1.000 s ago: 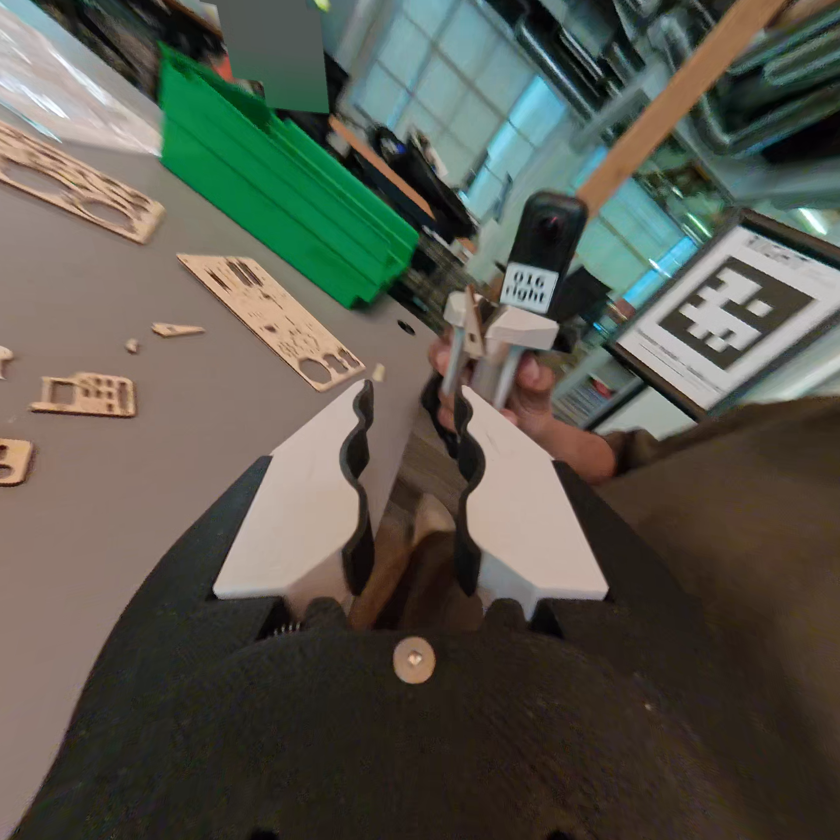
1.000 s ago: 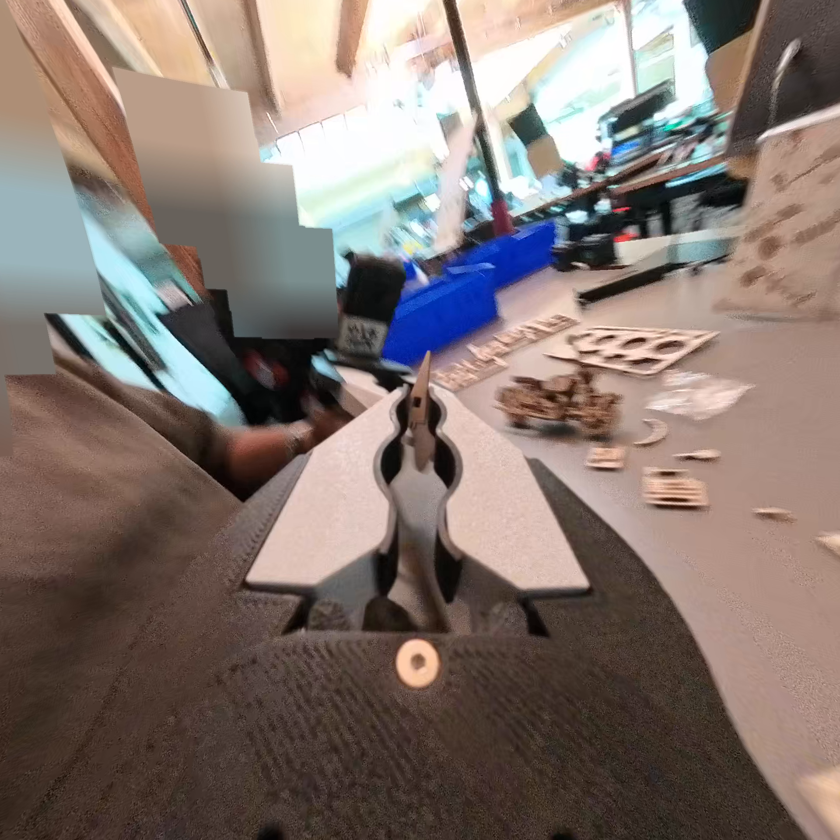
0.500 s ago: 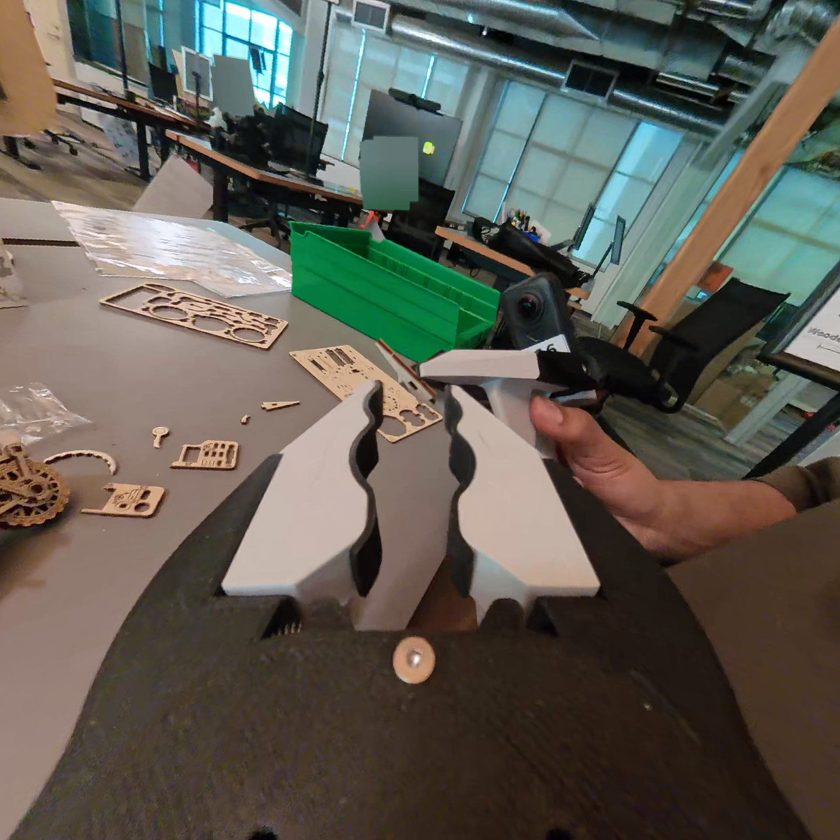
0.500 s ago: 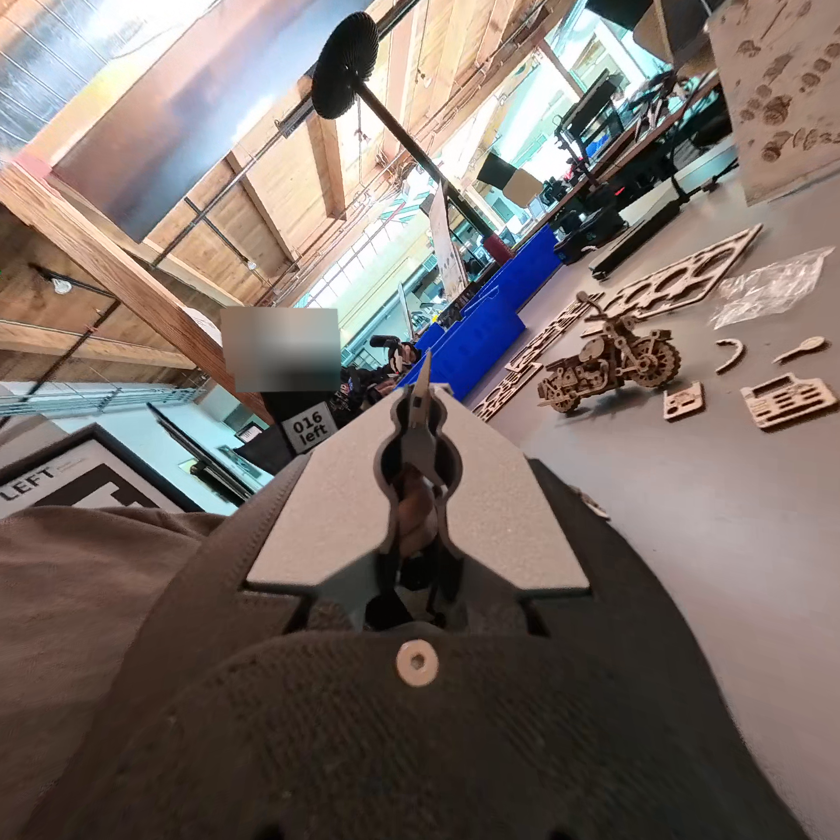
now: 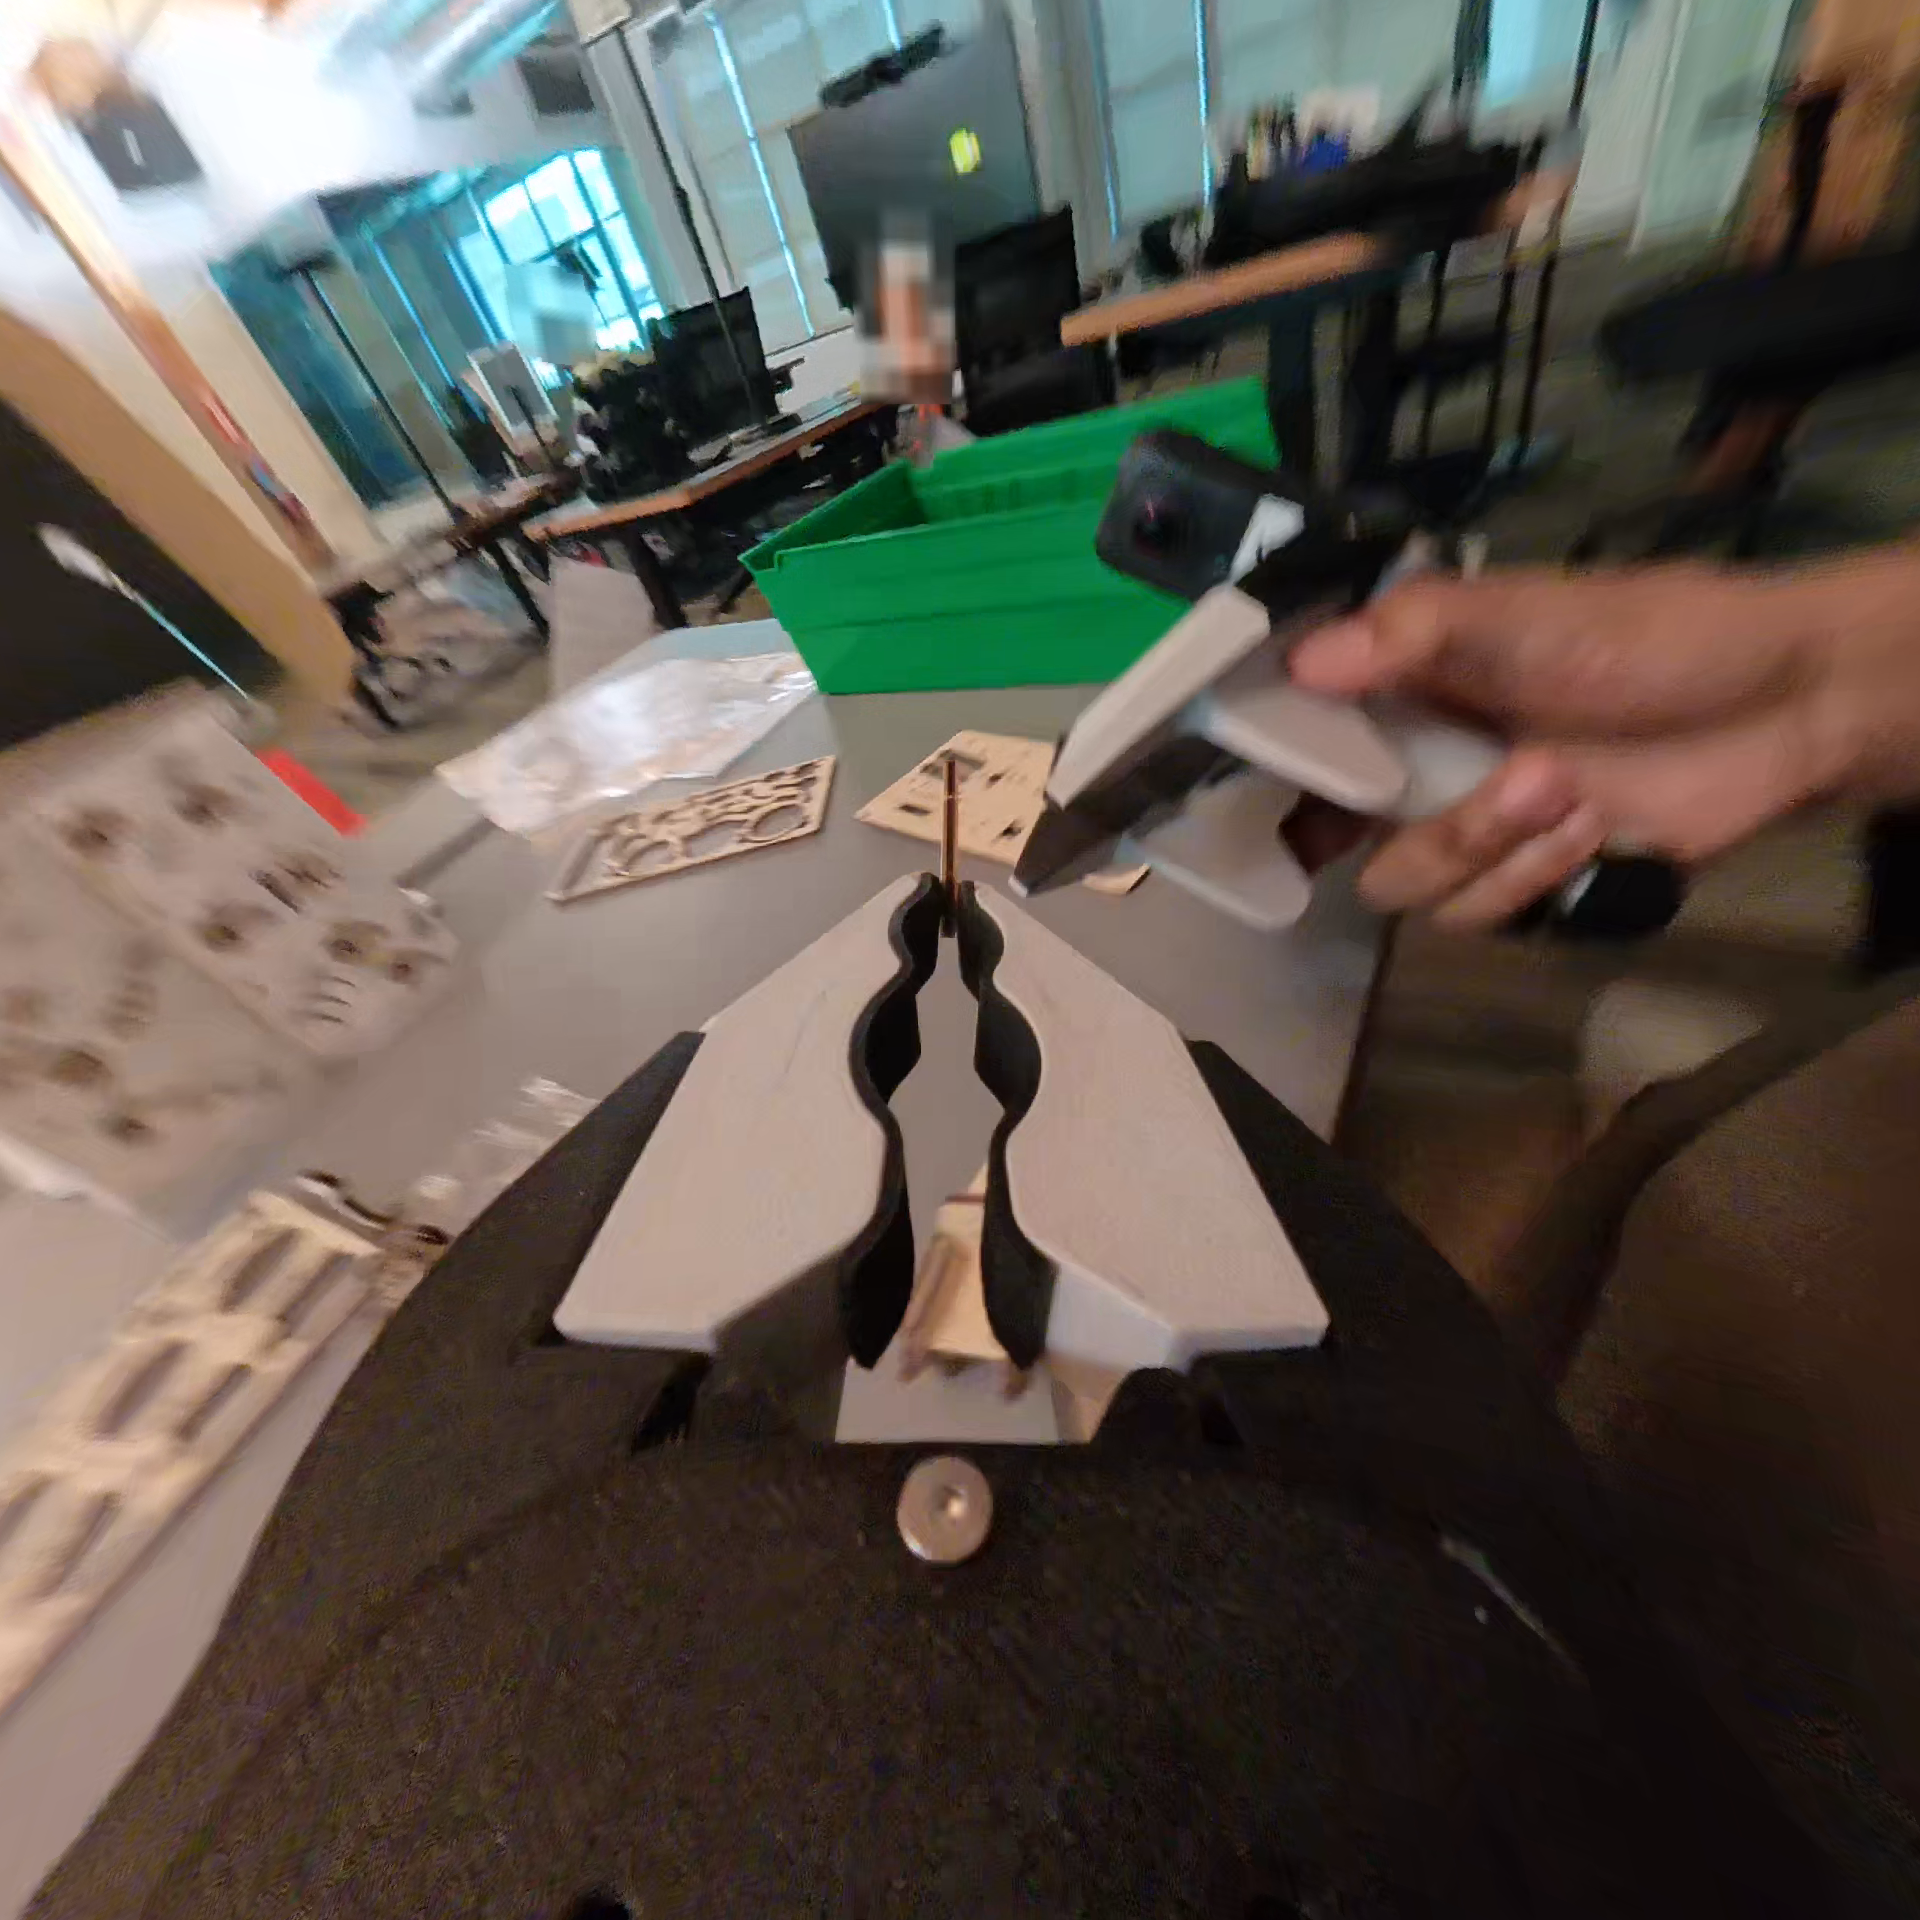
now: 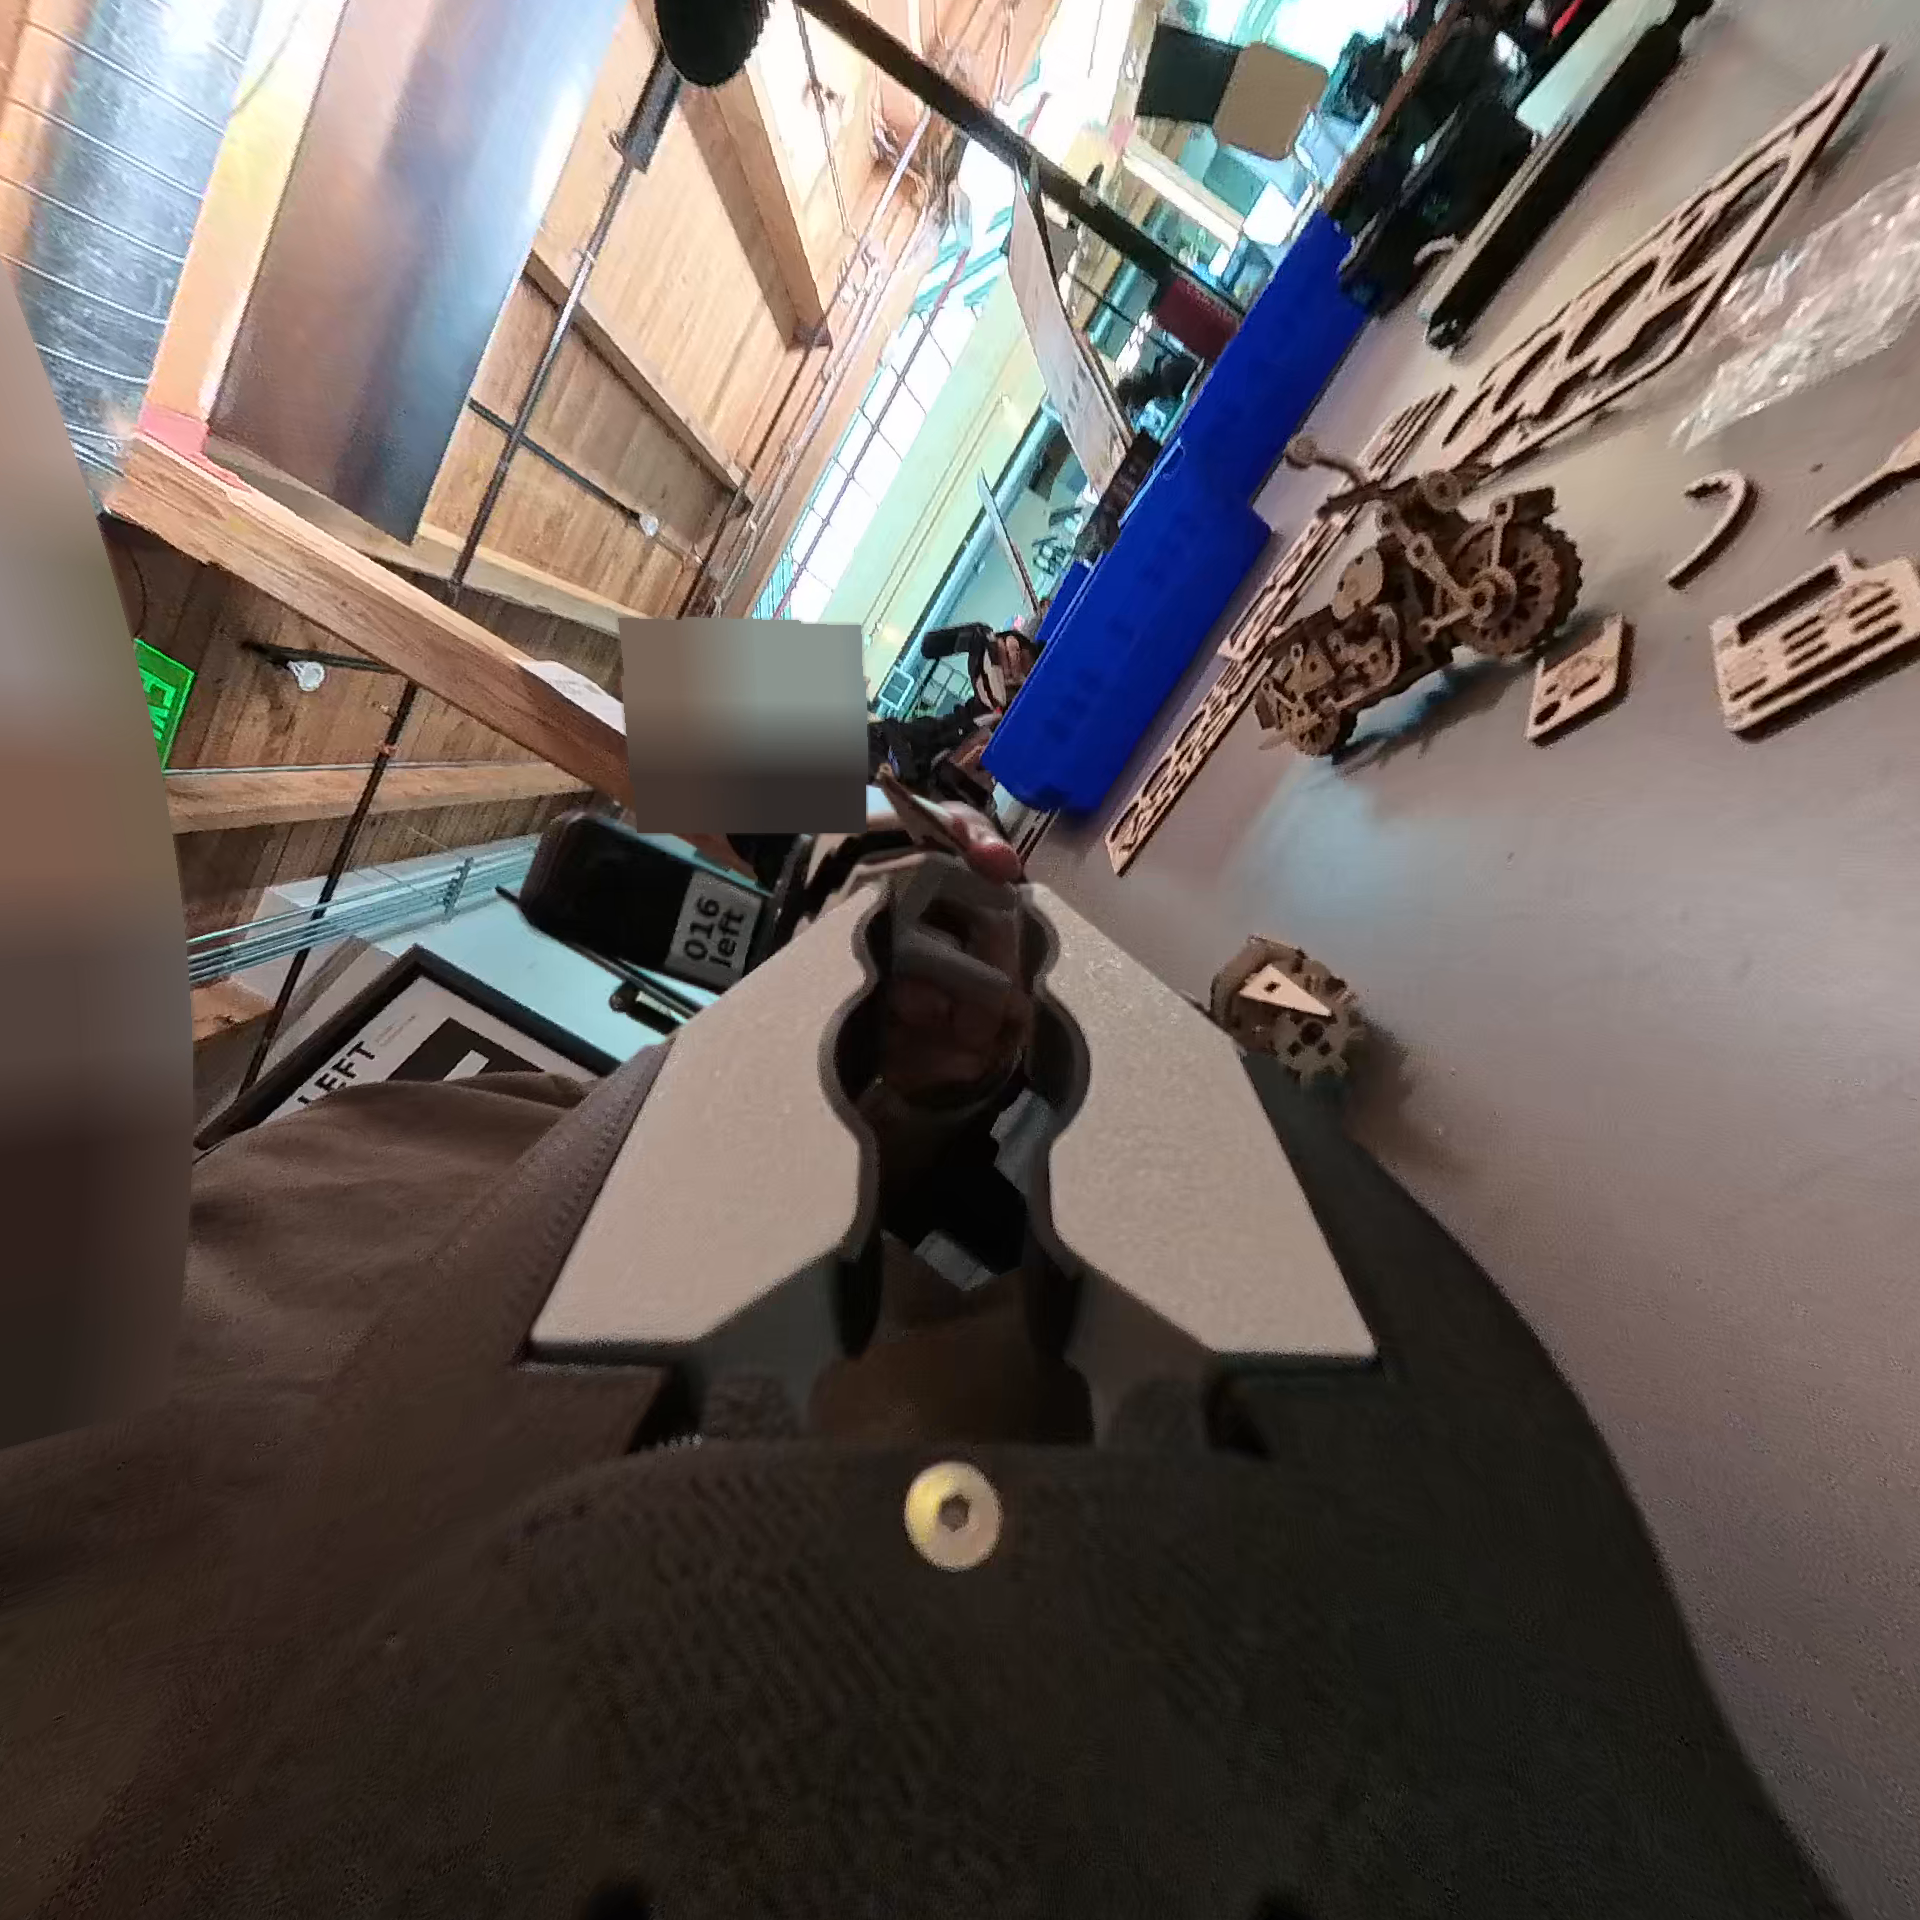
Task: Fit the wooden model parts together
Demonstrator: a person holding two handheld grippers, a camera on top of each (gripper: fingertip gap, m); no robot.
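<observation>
Wooden sliver (image 5: 949, 821) pinched edge-on at the closed tips of the left gripper (image 5: 945, 906); right gripper (image 6: 954, 914) parted, empty; seat it squarely into the motorcycle model (image 6: 1423, 603) standing on the table (image 6: 1558, 1039)

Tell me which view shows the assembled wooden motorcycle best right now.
The right wrist view: the wooden motorcycle stands in plain sight on the grey table, wheels and frame readable, beside the blue bin. The left wrist view is motion-blurred and does not show it clearly.
</observation>
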